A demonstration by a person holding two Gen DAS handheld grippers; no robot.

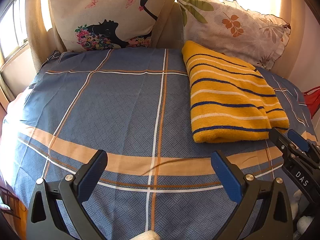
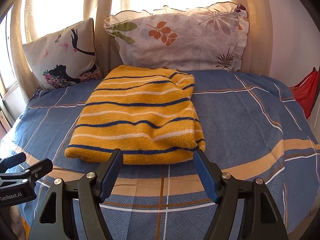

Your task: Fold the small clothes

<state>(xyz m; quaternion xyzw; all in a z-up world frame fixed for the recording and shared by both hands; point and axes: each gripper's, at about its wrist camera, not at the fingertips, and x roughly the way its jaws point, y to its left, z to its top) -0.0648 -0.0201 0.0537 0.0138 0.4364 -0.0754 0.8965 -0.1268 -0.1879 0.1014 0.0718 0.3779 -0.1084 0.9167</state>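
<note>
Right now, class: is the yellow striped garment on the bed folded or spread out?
Folded. The yellow striped garment lies as a compact rectangle on the bedsheet, with layered edges showing at its near right corner. No sleeves show.

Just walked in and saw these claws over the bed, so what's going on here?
A person is folding small clothes with a claw in each hand. A yellow striped sweater lies folded on the blue plaid bedsheet, in front of the leaf-print pillow. Both claws are open and hold nothing: the right claw sits at the sweater's near edge, the left claw over bare sheet beside it.
</note>
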